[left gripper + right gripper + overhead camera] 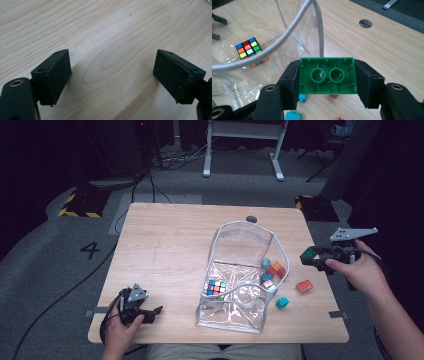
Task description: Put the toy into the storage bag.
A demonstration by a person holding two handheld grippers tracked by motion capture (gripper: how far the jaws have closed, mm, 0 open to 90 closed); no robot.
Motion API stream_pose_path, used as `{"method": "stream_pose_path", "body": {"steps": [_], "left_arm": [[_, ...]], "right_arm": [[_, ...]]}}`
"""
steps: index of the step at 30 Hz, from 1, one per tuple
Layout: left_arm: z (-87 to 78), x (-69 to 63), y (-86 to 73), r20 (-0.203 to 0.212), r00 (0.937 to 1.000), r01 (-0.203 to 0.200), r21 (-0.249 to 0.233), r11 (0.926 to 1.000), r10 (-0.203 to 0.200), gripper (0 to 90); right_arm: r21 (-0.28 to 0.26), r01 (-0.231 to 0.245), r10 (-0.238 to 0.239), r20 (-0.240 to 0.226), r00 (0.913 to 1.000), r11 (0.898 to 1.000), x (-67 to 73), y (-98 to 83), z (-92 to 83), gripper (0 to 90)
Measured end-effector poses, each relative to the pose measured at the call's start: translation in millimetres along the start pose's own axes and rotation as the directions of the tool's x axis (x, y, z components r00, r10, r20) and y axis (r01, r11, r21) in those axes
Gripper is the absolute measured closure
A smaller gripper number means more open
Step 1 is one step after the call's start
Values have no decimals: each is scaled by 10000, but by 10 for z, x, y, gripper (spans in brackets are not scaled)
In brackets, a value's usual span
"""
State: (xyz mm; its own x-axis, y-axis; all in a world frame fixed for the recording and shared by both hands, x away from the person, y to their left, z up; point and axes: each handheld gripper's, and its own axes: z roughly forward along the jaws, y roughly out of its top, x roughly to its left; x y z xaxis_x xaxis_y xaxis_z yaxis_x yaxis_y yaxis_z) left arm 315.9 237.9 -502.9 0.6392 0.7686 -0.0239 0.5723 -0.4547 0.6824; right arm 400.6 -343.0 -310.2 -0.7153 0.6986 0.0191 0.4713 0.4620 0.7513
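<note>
My right gripper (327, 79) is shut on a green brick (328, 76), hollow underside toward the camera; in the high view this gripper (311, 258) hangs with the green brick (308, 254) above the table's right edge, beside the clear plastic bag (243, 275). The bag (274, 45) stands open and holds a colour cube (216, 287), also the colour cube (248, 48) seen through the plastic, plus several small bricks (274, 269). My left gripper (152, 312) rests near the table's front left corner, open; in its own view the left gripper (111, 75) has only bare wood between the jaws.
An orange brick (304, 286) and a teal brick (282, 303) lie on the wooden table (165, 245) right of the bag. A cable hole (251, 219) sits near the far edge. Beyond the table are floor cables and a white desk frame (245, 145).
</note>
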Motion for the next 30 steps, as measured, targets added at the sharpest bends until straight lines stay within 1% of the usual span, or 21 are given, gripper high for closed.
{"method": "stream_pose_path", "body": {"steps": [4, 5, 9, 10, 14, 16, 19, 20, 22, 27, 30], "left_arm": [[0, 2, 1, 10, 10000, -18, 6, 10000, 18, 148], [0, 2, 1, 16, 10000, -20, 7, 10000, 20, 147], [1, 1, 0, 52, 10000, -21, 43, 10000, 20, 139], [1, -2, 1, 36, 10000, -21, 49, 10000, 21, 138], [1, -2, 1, 33, 10000, -24, 49, 10000, 24, 138], [0, -2, 1, 28, 10000, -24, 57, 10000, 24, 138], [1, -1, 0, 38, 10000, -24, 50, 10000, 24, 138], [1, -1, 0, 35, 10000, -25, 51, 10000, 25, 138], [1, -1, 0, 33, 10000, -25, 49, 10000, 24, 138], [1, 0, 1, 45, 10000, -26, 57, 10000, 26, 138], [1, -1, 1, 38, 10000, -28, 50, 10000, 28, 138]], "right_arm": [[70, 148, -147, -93, 9998, 9999, 44, 123, -39, 432], [87, 267, -266, -98, 9996, 9996, 57, 155, -45, 432], [1, 398, -398, -293, 9988, 9992, 123, 283, -64, 432], [-5, 505, -505, -307, 9983, 9987, 133, 312, -65, 432], [-98, 685, -689, -494, 9964, 9976, 173, 433, -54, 432], [-120, 692, -698, -597, 9958, 9975, 196, 495, -38, 432], [-125, 882, -890, -826, 9926, 9960, 228, 585, 5, 432], [-132, 1014, -1022, -924, 9905, 9948, 237, 615, 28, 432], [-145, 1073, -1082, -1171, 9872, 9941, 265, 678, 78, 432], [-153, 1397, -1404, -1517, 9784, 9901, 324, 842, 228, 432], [-146, 1666, -1667, -1688, 9714, 9859, 383, 941, 342, 432]]}}
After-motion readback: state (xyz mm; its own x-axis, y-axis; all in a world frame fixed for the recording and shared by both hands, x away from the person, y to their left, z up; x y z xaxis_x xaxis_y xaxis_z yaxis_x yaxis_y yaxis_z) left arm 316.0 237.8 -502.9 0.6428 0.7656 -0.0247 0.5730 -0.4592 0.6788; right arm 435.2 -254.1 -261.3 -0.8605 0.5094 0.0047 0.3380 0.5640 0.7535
